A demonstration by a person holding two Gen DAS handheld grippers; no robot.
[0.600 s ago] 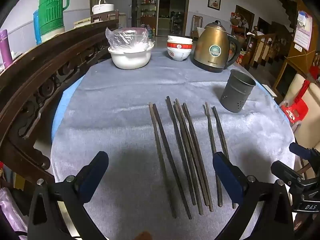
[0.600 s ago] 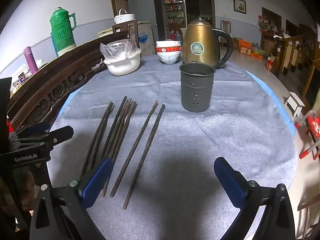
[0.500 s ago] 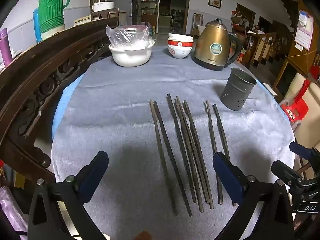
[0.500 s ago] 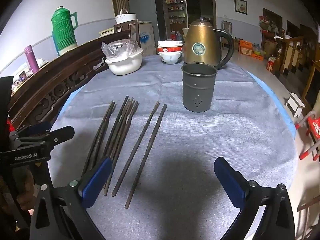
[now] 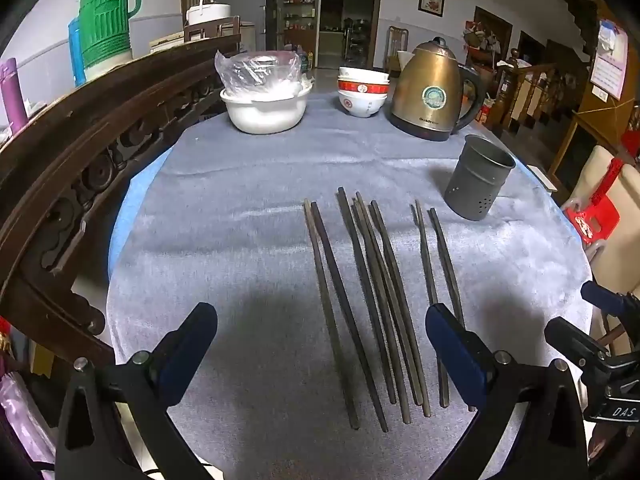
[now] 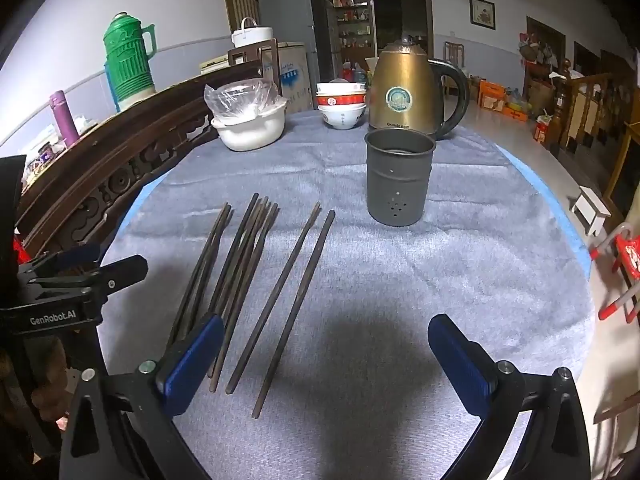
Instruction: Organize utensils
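Note:
Several dark chopsticks (image 5: 372, 300) (image 6: 244, 276) lie side by side on the grey cloth, in loose pairs. A grey perforated metal holder (image 5: 478, 178) (image 6: 398, 178) stands upright and empty beyond their far right ends. My left gripper (image 5: 320, 328) hovers open over the near ends of the chopsticks, nothing between its blue pads. My right gripper (image 6: 326, 340) is open too, over bare cloth just right of the rightmost pair. Each gripper shows at the edge of the other's view: the right gripper (image 5: 592, 332) and the left gripper (image 6: 84, 272).
At the back of the round table (image 5: 200, 208) stand a white bowl with plastic bags (image 5: 264, 100), stacked red-and-white bowls (image 5: 362, 94) and a brass kettle (image 5: 432, 92). A carved wooden chair back (image 5: 80, 168) curves along the left. A red stool (image 5: 596, 216) is off the right edge.
Both grippers have drawn back slightly and tilted up; the table objects sit a little lower in view. Nothing on the table has moved.

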